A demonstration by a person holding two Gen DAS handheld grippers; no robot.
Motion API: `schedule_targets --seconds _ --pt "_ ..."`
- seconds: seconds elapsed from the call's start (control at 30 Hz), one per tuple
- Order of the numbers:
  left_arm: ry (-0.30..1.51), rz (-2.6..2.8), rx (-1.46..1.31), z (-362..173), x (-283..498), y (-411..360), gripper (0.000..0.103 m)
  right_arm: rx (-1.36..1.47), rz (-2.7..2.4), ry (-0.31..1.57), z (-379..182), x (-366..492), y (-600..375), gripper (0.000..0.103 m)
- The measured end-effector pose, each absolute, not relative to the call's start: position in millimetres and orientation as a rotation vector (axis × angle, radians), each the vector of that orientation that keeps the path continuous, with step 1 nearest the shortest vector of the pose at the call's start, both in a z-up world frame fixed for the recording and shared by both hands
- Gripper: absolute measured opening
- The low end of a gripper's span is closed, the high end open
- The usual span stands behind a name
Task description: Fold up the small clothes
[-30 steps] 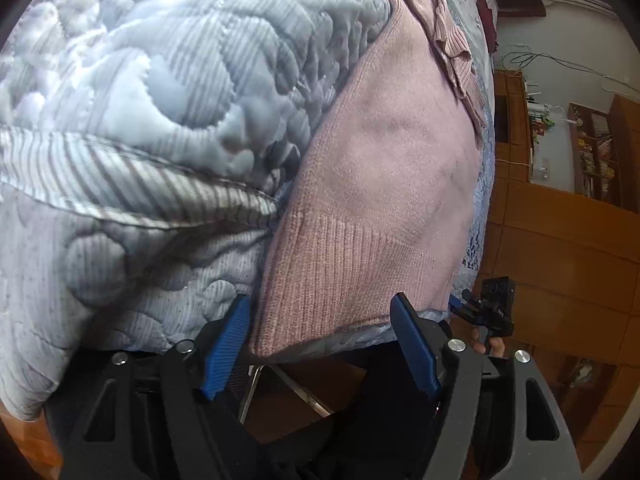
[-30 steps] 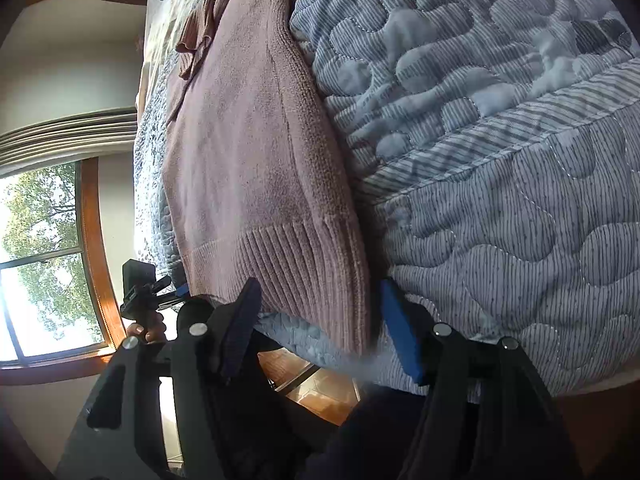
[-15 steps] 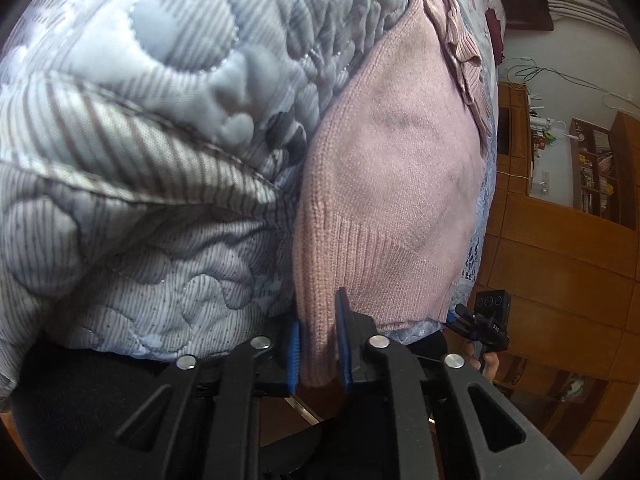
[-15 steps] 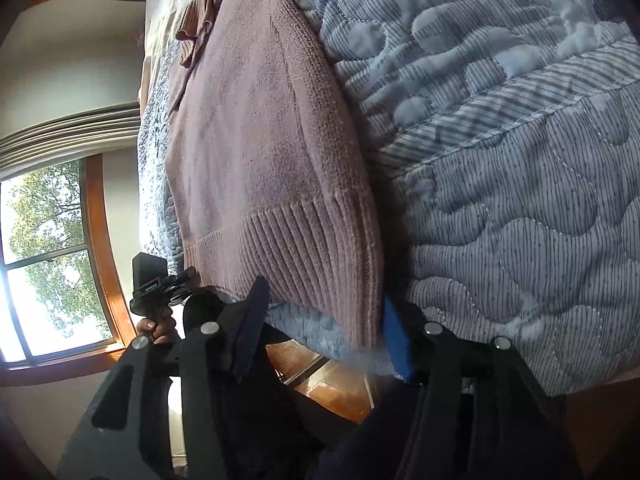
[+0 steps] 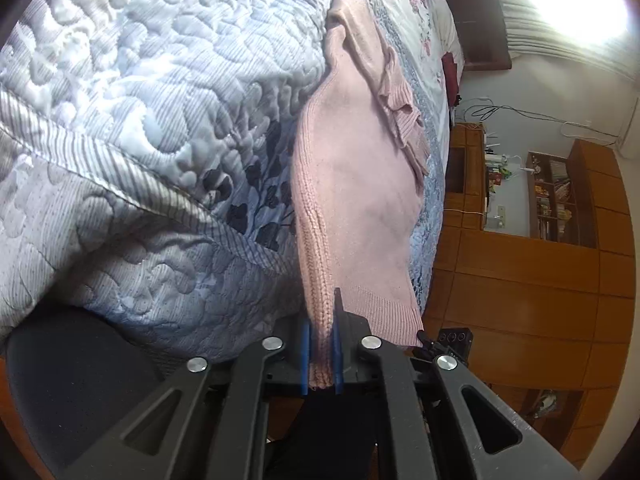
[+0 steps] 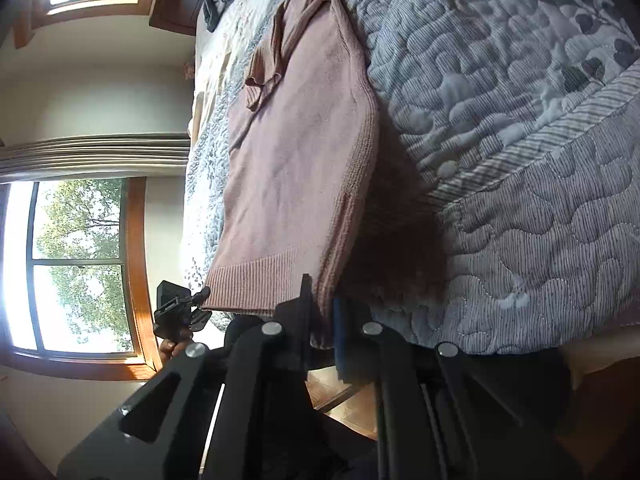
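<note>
Pink sweater (image 5: pixel 356 184) lay flat at quilt (image 5: pixel 132 128) near edge, hem overhanging. Left gripper (image 5: pixel 320 356), right gripper (image 6: pixel 322 328) each pinched hem corner. Soft, light, stretchy knit; ribbed corners likely best hold.

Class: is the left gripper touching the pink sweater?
Touching. The left wrist view shows the left gripper shut on the ribbed hem corner of the pink sweater.
</note>
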State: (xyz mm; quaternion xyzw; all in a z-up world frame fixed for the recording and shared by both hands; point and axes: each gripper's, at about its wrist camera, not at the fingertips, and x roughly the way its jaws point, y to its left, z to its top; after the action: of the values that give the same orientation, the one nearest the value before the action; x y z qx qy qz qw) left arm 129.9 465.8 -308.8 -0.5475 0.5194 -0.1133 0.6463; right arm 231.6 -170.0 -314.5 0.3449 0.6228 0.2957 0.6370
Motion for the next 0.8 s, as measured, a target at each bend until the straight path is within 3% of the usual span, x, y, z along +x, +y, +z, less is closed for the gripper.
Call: schedule_targets --seconds 0.5,0.8 --pt "1.031 -0.257 -1.335 -245.7 184.9 480.8 0.008 0.845 0.751 1.266 -248.8 298.1 -155.4 0.007" --pt "1.007 -0.219 -1.372 -245.0 240.6 508.1 0.008 0.887 0.729 1.225 -243.1 364.8 -152.7 0.007"
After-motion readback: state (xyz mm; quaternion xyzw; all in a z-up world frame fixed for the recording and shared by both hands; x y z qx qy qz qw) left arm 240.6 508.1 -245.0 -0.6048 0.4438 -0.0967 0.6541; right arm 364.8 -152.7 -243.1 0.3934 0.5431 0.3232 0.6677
